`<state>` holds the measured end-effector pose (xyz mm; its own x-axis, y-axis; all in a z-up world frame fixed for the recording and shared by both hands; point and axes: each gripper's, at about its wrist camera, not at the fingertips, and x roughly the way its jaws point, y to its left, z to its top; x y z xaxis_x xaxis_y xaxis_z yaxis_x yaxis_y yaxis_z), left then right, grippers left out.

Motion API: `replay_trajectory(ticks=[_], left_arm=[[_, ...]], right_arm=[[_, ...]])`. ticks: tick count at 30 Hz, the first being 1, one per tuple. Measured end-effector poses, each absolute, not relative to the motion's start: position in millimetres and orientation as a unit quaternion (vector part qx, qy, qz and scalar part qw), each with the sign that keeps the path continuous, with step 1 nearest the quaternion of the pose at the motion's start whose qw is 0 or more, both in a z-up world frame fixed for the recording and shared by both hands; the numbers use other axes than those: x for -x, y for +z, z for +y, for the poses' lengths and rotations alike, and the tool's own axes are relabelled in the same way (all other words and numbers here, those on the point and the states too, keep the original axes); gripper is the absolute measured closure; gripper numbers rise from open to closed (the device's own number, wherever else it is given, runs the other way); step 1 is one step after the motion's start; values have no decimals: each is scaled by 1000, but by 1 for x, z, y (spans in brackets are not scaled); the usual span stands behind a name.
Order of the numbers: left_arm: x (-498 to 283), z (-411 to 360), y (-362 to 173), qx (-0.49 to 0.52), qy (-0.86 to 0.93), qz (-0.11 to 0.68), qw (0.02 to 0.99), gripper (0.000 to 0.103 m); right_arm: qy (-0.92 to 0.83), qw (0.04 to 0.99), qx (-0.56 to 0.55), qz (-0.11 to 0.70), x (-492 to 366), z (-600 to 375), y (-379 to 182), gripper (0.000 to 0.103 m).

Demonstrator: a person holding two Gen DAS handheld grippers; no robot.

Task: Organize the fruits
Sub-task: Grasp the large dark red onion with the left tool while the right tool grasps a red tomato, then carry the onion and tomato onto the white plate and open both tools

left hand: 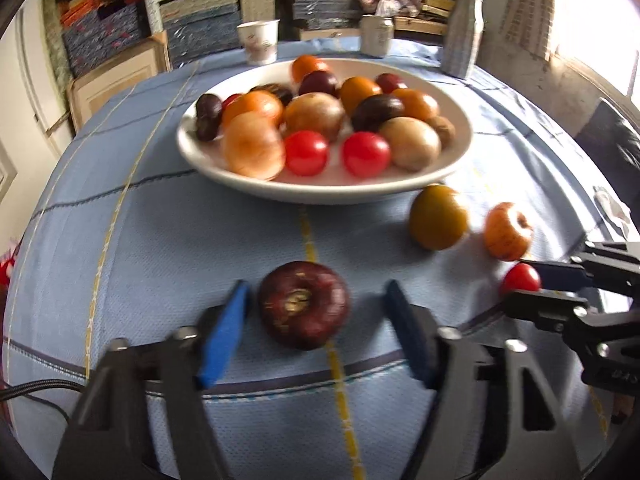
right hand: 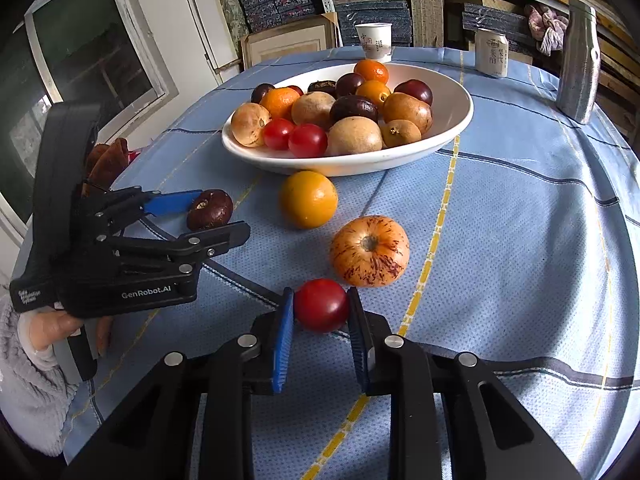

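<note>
Right wrist view: right claw (right hand: 321,316) is clamped on the red tomato (right hand: 321,305), bowl (right hand: 452,136) straight ahead beyond it. Left claw (left hand: 316,300) half-open around the dark fruit (left hand: 304,305), pads apart from the skin; bowl also dead ahead.

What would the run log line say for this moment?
left tongs: open around dark red wrinkled fruit | right tongs: shut on small red tomato | white bowl: fruit-filled
</note>
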<state>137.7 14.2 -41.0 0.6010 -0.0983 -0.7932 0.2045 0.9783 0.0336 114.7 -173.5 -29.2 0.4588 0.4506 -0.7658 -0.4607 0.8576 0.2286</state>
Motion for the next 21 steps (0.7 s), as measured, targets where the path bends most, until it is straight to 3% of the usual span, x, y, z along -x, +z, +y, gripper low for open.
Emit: replay_trajectory(ticks=[3,14,21], left_arm=[[-135,12,-40,-57,-91,435,894,61],[-110,12,-23,-25,-102,402,910,61],[-112,25,38,-30,-69,344,936,61]], right_arm=[[267,854,1,447,-115,-175,-29,77],[277,863,-16,422,-106,-186,-20,77],[268,907,-52,321,-105,-216,56,77]])
